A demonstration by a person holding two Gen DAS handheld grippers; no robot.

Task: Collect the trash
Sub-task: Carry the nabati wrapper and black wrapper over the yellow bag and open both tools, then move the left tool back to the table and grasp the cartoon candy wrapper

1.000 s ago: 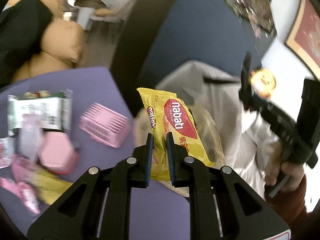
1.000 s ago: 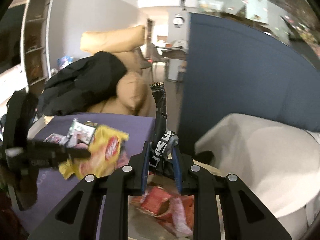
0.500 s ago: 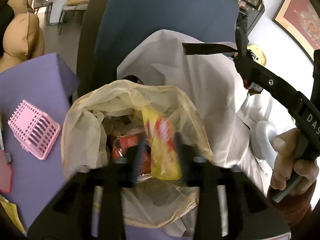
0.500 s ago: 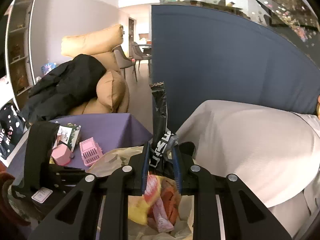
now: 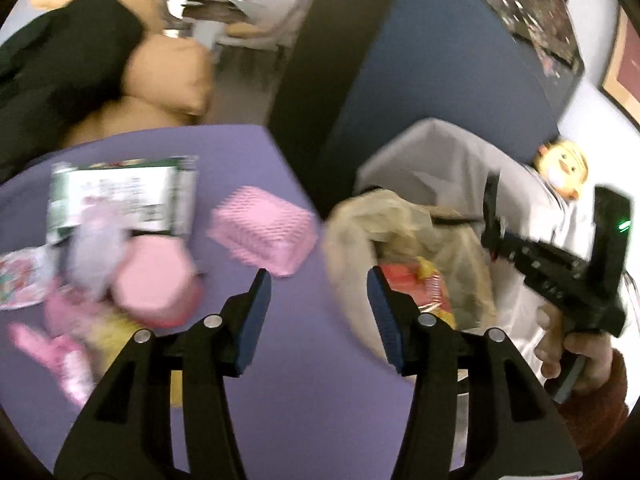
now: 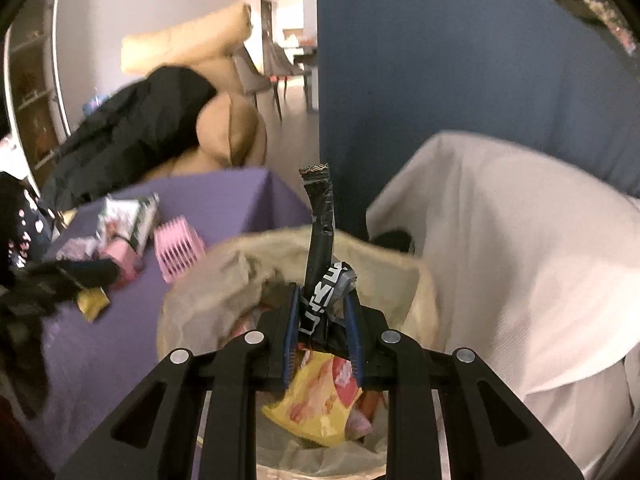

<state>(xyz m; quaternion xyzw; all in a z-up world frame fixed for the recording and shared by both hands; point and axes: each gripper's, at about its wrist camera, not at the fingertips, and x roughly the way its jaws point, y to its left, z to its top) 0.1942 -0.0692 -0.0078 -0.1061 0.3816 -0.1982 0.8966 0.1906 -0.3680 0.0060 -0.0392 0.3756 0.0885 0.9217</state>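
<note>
My left gripper (image 5: 318, 282) is open and empty above the purple table (image 5: 304, 400), just left of the beige trash bag (image 5: 460, 248). The yellow wafer packet (image 6: 316, 404) lies inside the bag (image 6: 224, 276), also showing in the left wrist view (image 5: 430, 284). My right gripper (image 6: 322, 304) is shut on a black wrapper (image 6: 320, 240) that stands upright over the bag's mouth. Several pieces of trash lie on the table at left: a green-and-white packet (image 5: 120, 196), pink wrappers (image 5: 68, 352) and a yellow wrapper (image 6: 93, 300).
A pink ribbed basket (image 5: 262, 232) and a pink hexagonal box (image 5: 154, 280) sit on the table. A chair draped in white cloth (image 6: 520, 240) stands behind the bag. A blue partition (image 6: 460, 80) and a tan sofa with a black coat (image 6: 132, 136) lie beyond.
My left gripper opened and dropped the yellow wafer packet into the bag, then swung back left toward the table. My right gripper moved over the bag, still holding the black wrapper.
</note>
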